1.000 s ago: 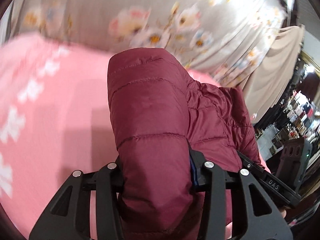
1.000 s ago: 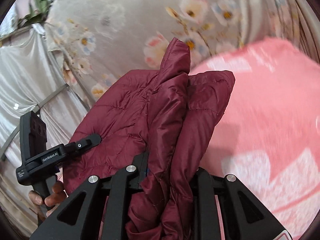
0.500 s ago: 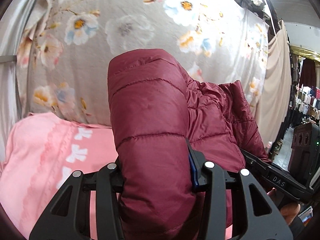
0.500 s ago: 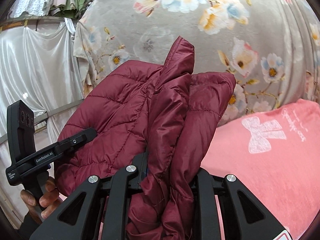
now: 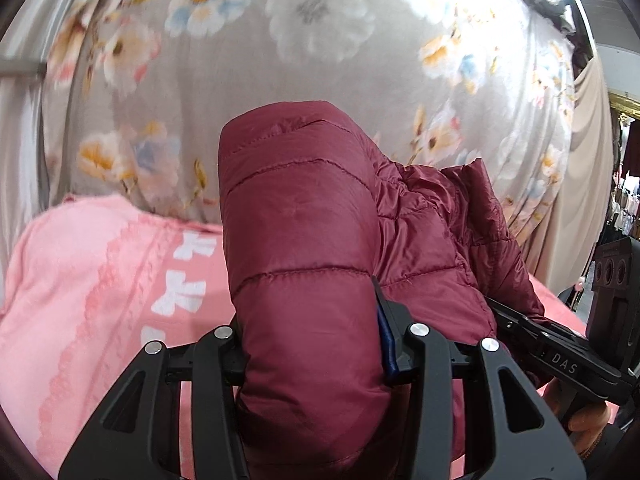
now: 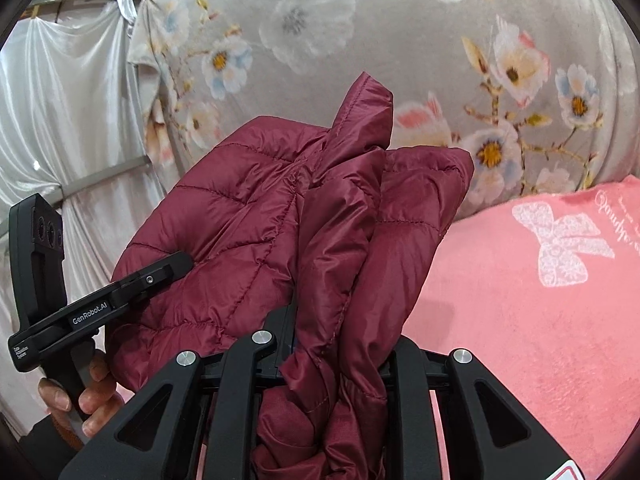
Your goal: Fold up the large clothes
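Observation:
A maroon quilted puffer jacket (image 5: 304, 248) is held up in the air between both grippers. My left gripper (image 5: 312, 344) is shut on a thick padded fold of it, which bulges out past the fingers. My right gripper (image 6: 336, 344) is shut on a bunched edge of the same jacket (image 6: 256, 224). In the left wrist view the right gripper (image 5: 560, 356) shows at the lower right. In the right wrist view the left gripper (image 6: 96, 304) shows at the left, clamped on the jacket's side. The fingertips are hidden by fabric.
A pink blanket with white bow prints (image 5: 100, 280) covers the surface below; it also shows in the right wrist view (image 6: 540, 300). A grey floral curtain (image 5: 312, 40) hangs behind. White drapes (image 6: 60, 120) hang at the left. Shop shelves (image 5: 624, 200) stand at far right.
Both grippers have lifted the jacket and tilted upward. The pink blanket has dropped lower in both views and the floral curtain now fills the background.

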Action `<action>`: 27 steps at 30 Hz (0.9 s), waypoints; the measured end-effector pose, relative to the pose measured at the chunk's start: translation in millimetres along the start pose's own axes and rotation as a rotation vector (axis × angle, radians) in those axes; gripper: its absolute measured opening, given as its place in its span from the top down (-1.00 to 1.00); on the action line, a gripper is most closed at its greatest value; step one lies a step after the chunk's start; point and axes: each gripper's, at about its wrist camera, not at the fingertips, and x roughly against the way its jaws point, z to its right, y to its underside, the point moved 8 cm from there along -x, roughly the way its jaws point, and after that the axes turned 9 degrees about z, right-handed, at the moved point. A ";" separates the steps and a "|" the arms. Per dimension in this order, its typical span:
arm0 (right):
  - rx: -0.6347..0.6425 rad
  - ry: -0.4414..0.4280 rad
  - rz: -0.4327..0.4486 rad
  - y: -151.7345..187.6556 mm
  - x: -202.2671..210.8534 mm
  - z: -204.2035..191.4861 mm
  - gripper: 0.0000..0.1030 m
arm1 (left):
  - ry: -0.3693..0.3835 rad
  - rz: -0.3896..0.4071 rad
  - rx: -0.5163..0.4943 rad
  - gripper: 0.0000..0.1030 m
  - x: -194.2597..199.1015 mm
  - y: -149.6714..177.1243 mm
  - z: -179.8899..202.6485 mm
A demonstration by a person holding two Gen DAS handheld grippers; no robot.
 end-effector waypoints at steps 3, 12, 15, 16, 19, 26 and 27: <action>-0.009 0.020 -0.038 21.5 -21.0 13.2 0.65 | -0.002 -0.037 0.012 0.18 -23.6 25.3 -10.7; -0.043 0.077 -0.179 90.3 -68.3 51.6 0.65 | -0.010 -0.177 0.061 0.17 -79.8 104.2 -34.6; -0.041 0.105 -0.222 114.7 -78.8 60.7 0.61 | -0.033 -0.227 0.070 0.09 -92.9 131.4 -47.7; -0.067 0.095 -0.232 117.3 -79.6 63.8 0.61 | -0.035 -0.228 0.069 0.03 -93.8 136.2 -51.0; -0.111 0.083 -0.259 120.6 -82.7 70.2 0.54 | -0.046 -0.257 0.087 -0.07 -96.2 143.2 -57.4; -0.144 0.144 -0.332 127.6 -81.3 84.3 -0.12 | -0.168 -0.329 0.044 -0.53 -98.6 152.5 -63.3; -0.142 0.165 -0.331 126.0 -75.9 87.9 -0.22 | -0.214 -0.333 0.021 -0.70 -93.6 152.1 -64.6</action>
